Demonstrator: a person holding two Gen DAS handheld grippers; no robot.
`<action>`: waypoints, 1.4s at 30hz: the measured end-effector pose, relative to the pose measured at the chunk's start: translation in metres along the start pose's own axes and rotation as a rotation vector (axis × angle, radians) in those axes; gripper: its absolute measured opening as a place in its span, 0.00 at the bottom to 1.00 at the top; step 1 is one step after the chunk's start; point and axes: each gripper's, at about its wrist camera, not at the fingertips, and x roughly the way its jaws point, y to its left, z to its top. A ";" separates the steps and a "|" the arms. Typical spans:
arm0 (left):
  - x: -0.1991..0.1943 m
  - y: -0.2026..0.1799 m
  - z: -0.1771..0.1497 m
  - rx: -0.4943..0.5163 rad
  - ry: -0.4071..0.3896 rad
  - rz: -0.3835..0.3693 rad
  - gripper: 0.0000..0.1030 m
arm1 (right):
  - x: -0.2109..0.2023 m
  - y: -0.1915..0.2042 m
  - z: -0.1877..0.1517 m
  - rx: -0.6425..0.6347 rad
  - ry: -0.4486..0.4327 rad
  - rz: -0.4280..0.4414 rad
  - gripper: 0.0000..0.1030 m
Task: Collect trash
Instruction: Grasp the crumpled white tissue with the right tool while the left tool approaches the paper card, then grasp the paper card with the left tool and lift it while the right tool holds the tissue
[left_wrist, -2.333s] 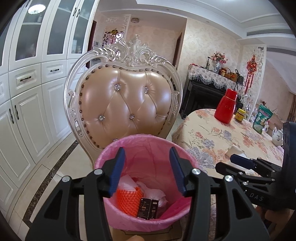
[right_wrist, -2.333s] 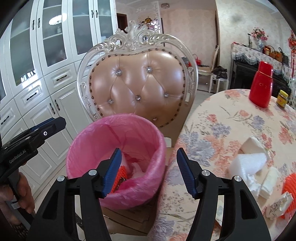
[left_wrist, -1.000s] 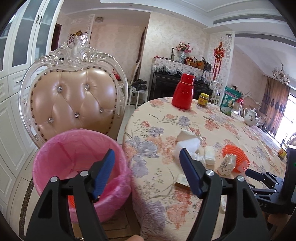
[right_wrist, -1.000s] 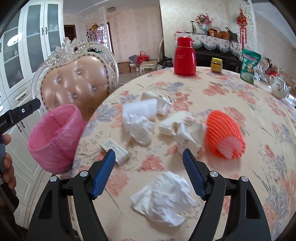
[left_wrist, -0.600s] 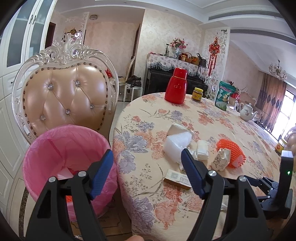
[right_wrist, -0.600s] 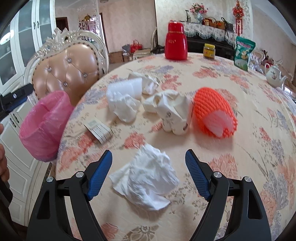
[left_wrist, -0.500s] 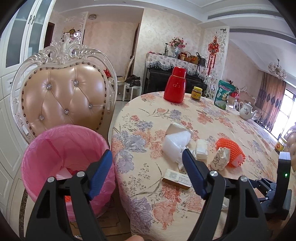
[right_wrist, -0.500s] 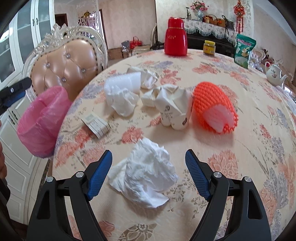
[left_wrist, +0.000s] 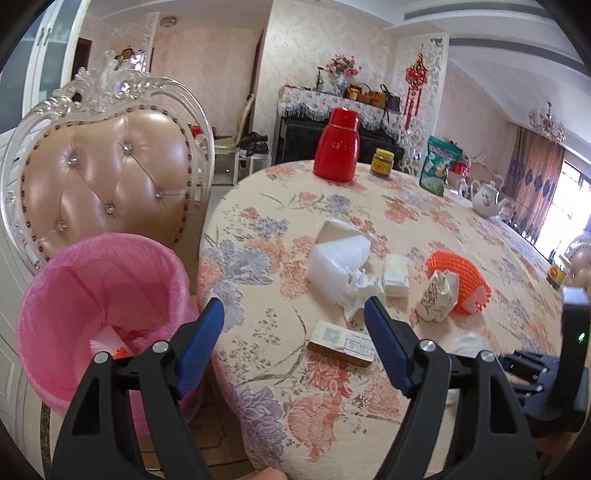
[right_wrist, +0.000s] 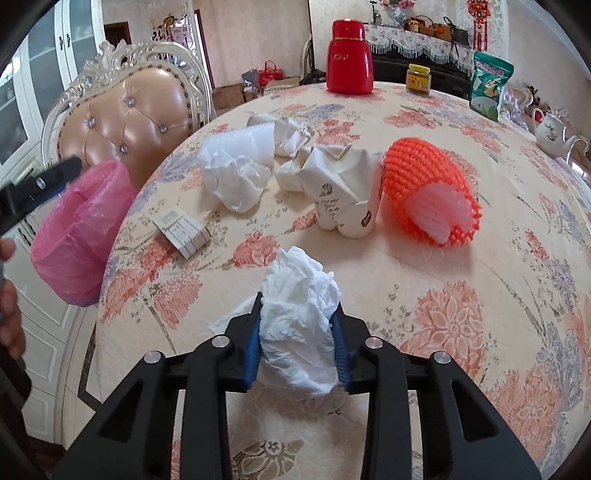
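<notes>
Trash lies scattered on the floral table (right_wrist: 443, 288). My right gripper (right_wrist: 298, 306) is closing, and its blue pads press both sides of a crumpled white tissue (right_wrist: 301, 280) near the table's front. Beyond it are a crushed paper cup (right_wrist: 343, 192), an orange foam net (right_wrist: 424, 188), a white foam sheet with tissue (right_wrist: 232, 173) and a small flat box (right_wrist: 181, 232). My left gripper (left_wrist: 293, 306) hangs open and empty over the table's edge, with the flat box (left_wrist: 341, 343) just ahead of its right finger. The pink-lined bin (left_wrist: 92, 280) stands left of the table, with trash inside.
A padded chair (left_wrist: 107, 177) stands behind the bin. At the table's far side are a red thermos (left_wrist: 336, 147), a jar (left_wrist: 382, 162), a green bag (left_wrist: 439, 170) and a teapot (left_wrist: 487, 199). White cabinets line the left wall.
My right gripper's jaws, wide open over the tissue half a second ago, have closed onto it. My left gripper has swung from above the bin toward the table and sunk slightly.
</notes>
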 end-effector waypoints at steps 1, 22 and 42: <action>0.003 -0.002 -0.001 0.007 0.006 -0.003 0.74 | -0.002 -0.001 0.001 0.003 -0.009 0.000 0.29; 0.079 -0.045 -0.028 0.180 0.176 -0.087 0.77 | -0.037 -0.032 0.021 0.046 -0.116 -0.007 0.29; 0.098 -0.052 -0.030 0.235 0.239 -0.055 0.66 | -0.036 -0.041 0.030 0.063 -0.129 -0.001 0.30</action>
